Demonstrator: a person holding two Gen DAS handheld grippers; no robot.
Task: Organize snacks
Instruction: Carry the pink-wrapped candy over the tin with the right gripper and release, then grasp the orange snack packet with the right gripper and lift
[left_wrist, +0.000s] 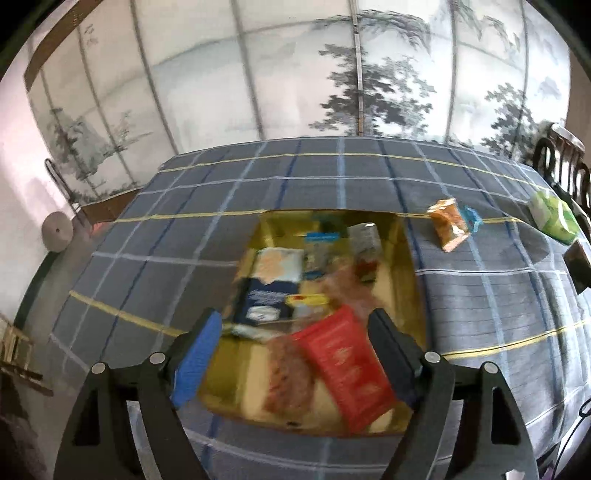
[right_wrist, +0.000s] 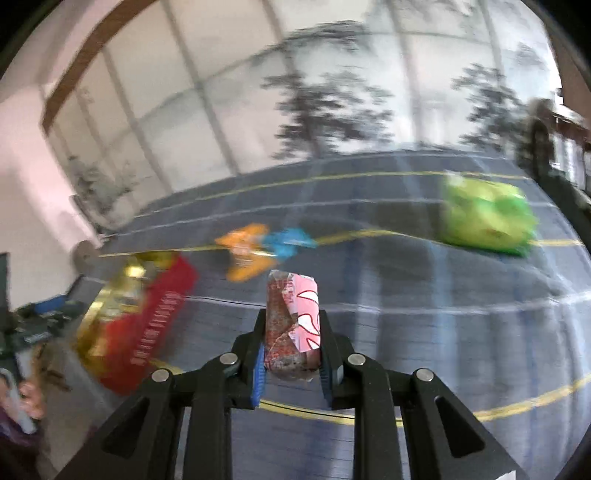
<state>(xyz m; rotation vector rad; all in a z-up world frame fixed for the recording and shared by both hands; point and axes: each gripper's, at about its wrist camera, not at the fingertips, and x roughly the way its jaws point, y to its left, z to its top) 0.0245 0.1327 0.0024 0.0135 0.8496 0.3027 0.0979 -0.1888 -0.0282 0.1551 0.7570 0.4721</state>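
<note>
Clamped between the right gripper's (right_wrist: 291, 354) fingers at lower centre of the right wrist view was a pink-and-brown snack packet (right_wrist: 293, 321), held above the plaid tablecloth (right_wrist: 424, 332). Left gripper (left_wrist: 295, 354) hung with fingers spread, gripping nothing, over a gold box (left_wrist: 406, 266) of snacks at mid-frame, a red packet (left_wrist: 347, 365) nearest. Orange packet (left_wrist: 448, 225) and green packet (left_wrist: 552, 218) lay at right on the cloth.

Soft, even daylight fills both fisheye views, edges bowed and corners black, with motion blur smearing the whole right wrist view and the box contents (left_wrist: 295, 280) in the left.
</note>
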